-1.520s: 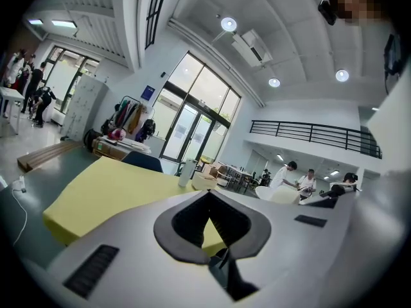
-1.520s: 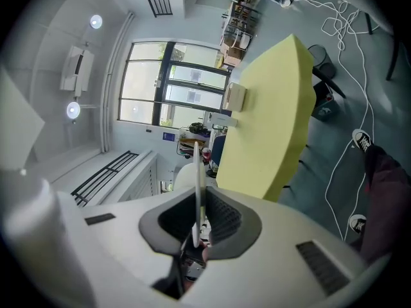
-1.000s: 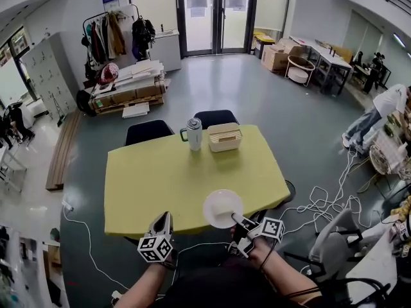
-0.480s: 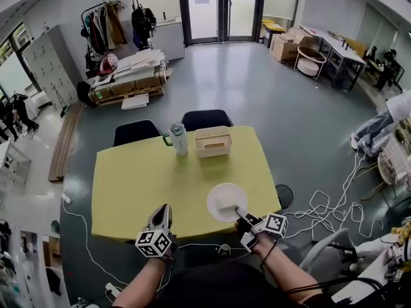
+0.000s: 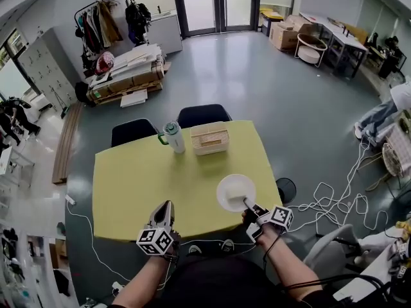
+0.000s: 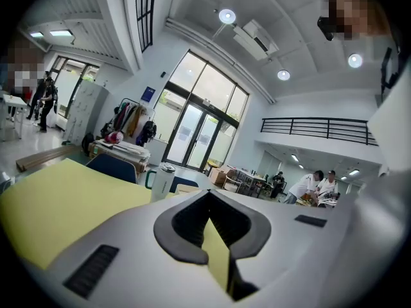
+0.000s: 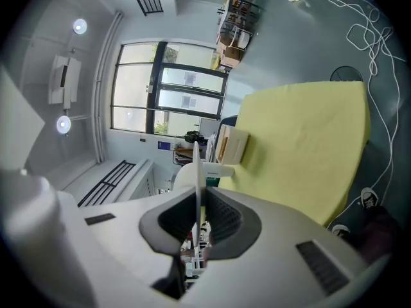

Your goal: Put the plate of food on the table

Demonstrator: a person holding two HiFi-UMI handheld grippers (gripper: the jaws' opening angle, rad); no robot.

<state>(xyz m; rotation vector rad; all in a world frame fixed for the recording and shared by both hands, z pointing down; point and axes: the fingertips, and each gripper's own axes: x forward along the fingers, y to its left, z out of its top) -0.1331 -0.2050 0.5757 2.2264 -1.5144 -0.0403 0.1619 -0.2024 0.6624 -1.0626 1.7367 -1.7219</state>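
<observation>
Right gripper (image 5: 246,203) clamps plate (image 5: 236,192) rim, apparently just above table (image 5: 148,178) at near right; hold level, lower flat, then release.

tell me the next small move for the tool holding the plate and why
Probably lower the right tool gently until the plate sits flat on the table. Its jaws clamp the plate's near rim, the plate is over bare yellow tabletop near the front right, and the mug and basket stand well clear at the back.
</observation>
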